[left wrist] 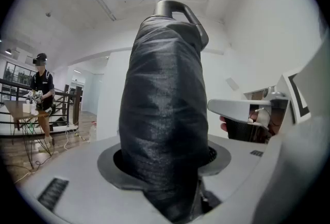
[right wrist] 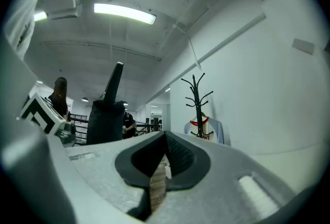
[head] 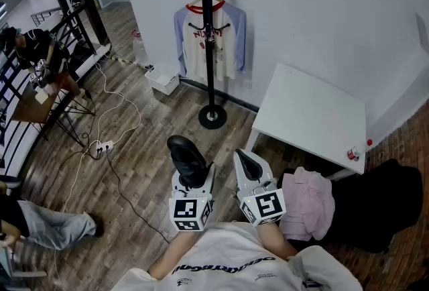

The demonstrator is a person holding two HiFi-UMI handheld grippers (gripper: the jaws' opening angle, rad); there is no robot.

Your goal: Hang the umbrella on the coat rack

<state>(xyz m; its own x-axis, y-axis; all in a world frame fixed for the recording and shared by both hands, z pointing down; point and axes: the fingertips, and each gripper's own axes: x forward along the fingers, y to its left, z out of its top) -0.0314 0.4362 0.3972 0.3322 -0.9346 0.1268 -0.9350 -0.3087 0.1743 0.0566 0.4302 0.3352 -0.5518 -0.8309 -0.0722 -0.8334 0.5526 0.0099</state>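
Observation:
A folded black umbrella stands upright between the jaws of my left gripper, which is shut on its fabric body. In the left gripper view the umbrella fills the middle, with its curved handle at the top and my left gripper clamped round its lower part. Close beside it on the right, my right gripper is shut with nothing in it. The black coat rack stands ahead against the white wall, with a white and blue shirt hanging on it. The right gripper view shows the coat rack beyond my right gripper.
A white table stands at the right, with pink cloth and a black heap beside it. Cables and a power strip lie on the wooden floor at left. A person stands at a small table far left; a white box lies by the wall.

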